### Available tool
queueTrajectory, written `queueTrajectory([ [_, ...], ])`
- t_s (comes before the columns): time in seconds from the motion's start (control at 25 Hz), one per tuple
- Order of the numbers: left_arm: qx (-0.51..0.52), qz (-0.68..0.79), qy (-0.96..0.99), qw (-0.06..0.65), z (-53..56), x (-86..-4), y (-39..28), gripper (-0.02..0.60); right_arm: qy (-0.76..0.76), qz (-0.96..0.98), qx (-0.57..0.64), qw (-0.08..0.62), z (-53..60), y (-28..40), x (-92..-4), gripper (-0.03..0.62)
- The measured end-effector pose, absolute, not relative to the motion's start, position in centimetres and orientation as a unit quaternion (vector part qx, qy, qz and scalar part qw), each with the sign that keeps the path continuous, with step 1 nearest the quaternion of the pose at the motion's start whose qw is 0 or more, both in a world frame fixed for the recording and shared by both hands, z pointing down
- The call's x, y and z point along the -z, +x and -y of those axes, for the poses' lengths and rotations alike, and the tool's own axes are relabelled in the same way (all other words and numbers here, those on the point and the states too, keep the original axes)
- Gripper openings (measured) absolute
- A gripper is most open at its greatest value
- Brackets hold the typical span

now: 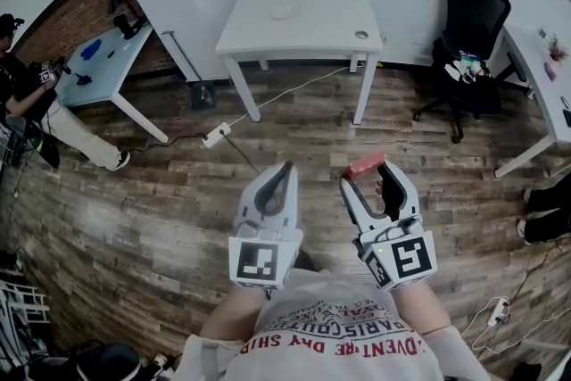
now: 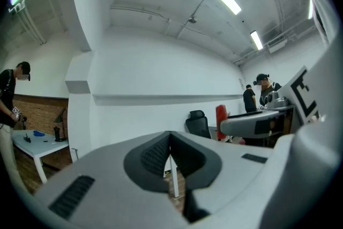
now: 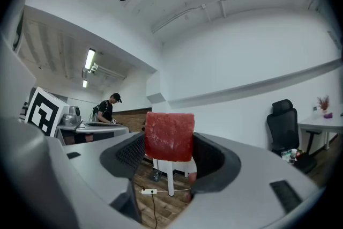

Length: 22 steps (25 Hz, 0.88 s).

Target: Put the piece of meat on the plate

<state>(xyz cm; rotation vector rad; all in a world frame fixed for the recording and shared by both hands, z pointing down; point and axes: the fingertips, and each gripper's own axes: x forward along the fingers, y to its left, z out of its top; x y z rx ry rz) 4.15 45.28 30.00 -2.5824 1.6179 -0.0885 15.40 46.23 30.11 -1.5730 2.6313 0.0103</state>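
Note:
A red, blocky piece of meat sits between the jaws of my right gripper, which is shut on it and held level over the wooden floor. In the right gripper view the meat fills the gap between the two pads of the right gripper. My left gripper is beside it on the left, jaws closed together with nothing in them; the left gripper view shows the same of the left gripper, with the meat off to the right. A white plate lies on the white table far ahead.
A black office chair stands to the table's right, next to a white desk. A power strip and cable lie on the floor before the table. At the left are a light blue table and a person.

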Motion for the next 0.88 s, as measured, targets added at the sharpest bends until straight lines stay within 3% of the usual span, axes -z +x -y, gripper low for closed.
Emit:
queueTrajectory([
  [0.4,0.014,-0.527,-0.849,0.041,-36.9,-31.0,0.9,0.008,-0.51,-0.86,0.009,0.028,-38.7,12.6,-31.4,0.281],
  [0.88,0.006,-0.498,-0.866,0.04,-17.2,-29.2,-6.9,0.008,-0.528,-0.849,0.0,0.023,-19.5,4.7,-29.6,0.279],
])
